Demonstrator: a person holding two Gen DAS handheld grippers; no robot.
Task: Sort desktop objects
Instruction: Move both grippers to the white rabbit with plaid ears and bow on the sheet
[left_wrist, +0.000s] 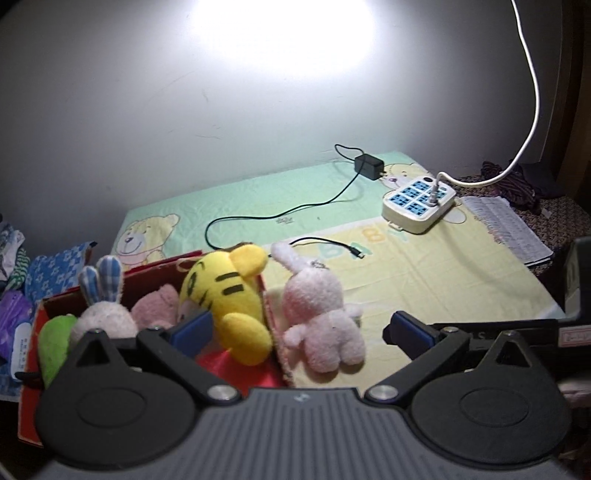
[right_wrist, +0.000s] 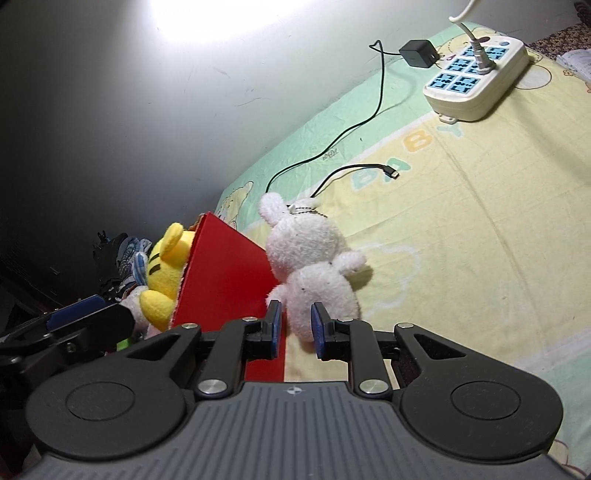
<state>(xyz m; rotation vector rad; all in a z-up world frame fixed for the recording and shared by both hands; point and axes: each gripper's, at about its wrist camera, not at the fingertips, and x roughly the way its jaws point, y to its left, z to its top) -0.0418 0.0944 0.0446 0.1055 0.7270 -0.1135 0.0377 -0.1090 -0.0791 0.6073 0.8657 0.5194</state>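
Right claw (right_wrist: 295, 328) astride pink rabbit's (right_wrist: 314, 254) leg, ears wallward.

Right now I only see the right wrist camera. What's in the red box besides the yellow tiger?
Observer: A bunny with blue checked ears is in the red box too, left of the yellow tiger.
Operator: Anything else?
Observer: A pink plush lies between them, and a green plush is at the far left.
Operator: Is the left gripper holding something?
Observer: No, the left gripper is wide open and empty.
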